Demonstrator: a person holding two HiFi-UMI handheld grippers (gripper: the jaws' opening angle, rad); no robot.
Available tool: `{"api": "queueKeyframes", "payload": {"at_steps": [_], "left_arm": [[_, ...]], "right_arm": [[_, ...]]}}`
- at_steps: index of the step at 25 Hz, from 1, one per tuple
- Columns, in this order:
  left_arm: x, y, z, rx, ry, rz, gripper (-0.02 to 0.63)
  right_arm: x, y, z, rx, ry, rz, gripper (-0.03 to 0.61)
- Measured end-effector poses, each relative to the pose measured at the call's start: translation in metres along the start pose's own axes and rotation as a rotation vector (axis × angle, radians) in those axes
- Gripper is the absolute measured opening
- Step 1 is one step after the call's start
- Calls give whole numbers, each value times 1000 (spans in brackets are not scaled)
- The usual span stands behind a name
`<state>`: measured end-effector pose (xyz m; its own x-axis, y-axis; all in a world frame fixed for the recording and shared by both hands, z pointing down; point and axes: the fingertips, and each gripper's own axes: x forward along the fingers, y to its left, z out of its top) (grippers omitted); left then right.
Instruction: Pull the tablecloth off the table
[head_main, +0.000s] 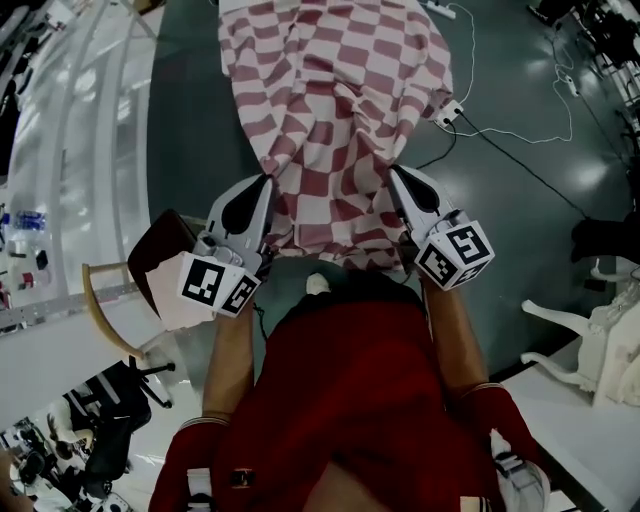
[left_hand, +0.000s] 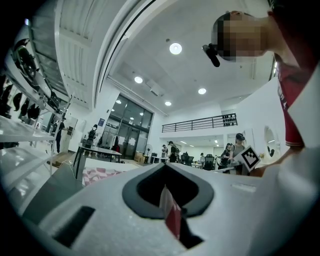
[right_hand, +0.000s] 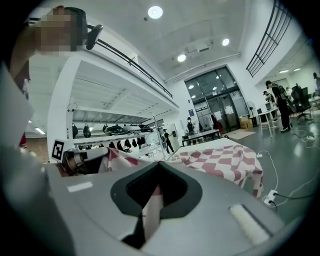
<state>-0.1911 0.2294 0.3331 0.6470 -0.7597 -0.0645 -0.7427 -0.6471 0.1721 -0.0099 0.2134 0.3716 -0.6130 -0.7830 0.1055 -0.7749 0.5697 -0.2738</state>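
Observation:
A red-and-white checked tablecloth (head_main: 330, 110) is draped over the table ahead of me, its near edge hanging down toward my body. My left gripper (head_main: 265, 185) is shut on the left part of that edge, and my right gripper (head_main: 394, 174) is shut on the right part. In the left gripper view a fold of the tablecloth (left_hand: 171, 212) is pinched in the left gripper (left_hand: 169, 199). The right gripper view shows a strip of the tablecloth (right_hand: 150, 212) clamped in the right gripper (right_hand: 153, 199), with the rest of the cloth (right_hand: 220, 161) spread beyond. The tabletop itself is hidden.
A power strip (head_main: 447, 112) with white cables lies on the dark floor to the right of the table. A wooden-framed chair (head_main: 150, 265) stands by my left arm, a white chair (head_main: 565, 335) at my right. White shelving (head_main: 60, 150) runs along the left.

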Motion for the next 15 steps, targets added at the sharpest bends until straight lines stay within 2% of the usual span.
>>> {"api": "queueKeyframes", "payload": {"at_steps": [7,15], "left_arm": [[-7,-33,4,19,-10,13,8],[21,-97,11,59,-20,59,8]], "right_arm": [[-27,3,6,6,-30,45,14],[-73,-27,29,23,-67,138,14]]}}
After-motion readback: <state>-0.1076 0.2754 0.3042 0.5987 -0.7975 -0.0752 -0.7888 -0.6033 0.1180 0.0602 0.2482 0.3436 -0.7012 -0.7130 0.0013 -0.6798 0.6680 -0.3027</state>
